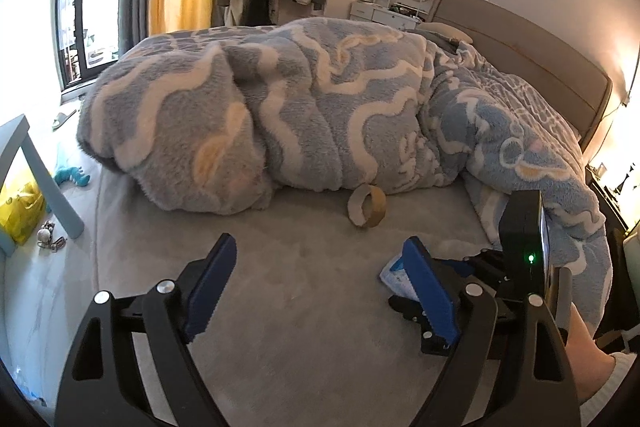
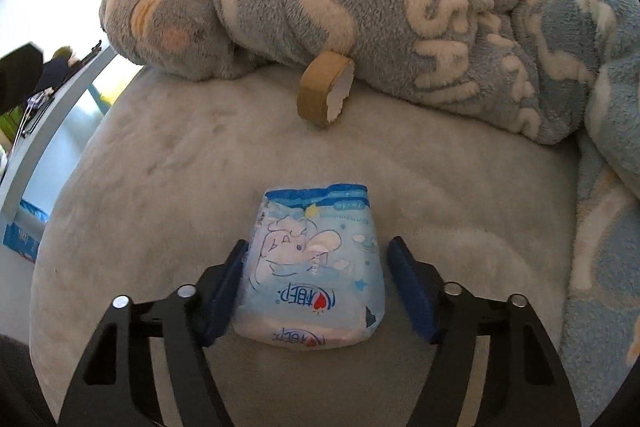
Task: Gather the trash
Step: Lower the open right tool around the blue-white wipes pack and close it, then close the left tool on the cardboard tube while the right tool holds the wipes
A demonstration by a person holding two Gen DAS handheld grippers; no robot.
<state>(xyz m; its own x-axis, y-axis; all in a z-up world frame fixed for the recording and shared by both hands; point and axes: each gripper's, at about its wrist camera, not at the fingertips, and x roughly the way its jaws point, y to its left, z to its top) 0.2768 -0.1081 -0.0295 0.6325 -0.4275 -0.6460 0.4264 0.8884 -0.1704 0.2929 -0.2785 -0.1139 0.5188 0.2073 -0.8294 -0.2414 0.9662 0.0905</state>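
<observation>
A blue and white printed packet [image 2: 314, 267] lies on the grey bed sheet [image 2: 160, 167], between the fingers of my right gripper [image 2: 318, 255]. The jaws are open around it, the left pad touching its side. A brown cardboard tape core [image 2: 326, 89] stands on edge further back against the blanket; it also shows in the left wrist view [image 1: 367, 205]. My left gripper [image 1: 320, 259] is open and empty above the sheet. My right gripper [image 1: 424, 291] shows at the right of the left wrist view, with a corner of the packet [image 1: 394, 277] beside it.
A bunched blue and cream fleece blanket [image 1: 320, 99] covers the back and right of the bed. A grey headboard [image 1: 540, 55] is at the right. A light blue table leg [image 1: 52, 183], a yellow bag [image 1: 20, 207] and small items lie on the floor at the left.
</observation>
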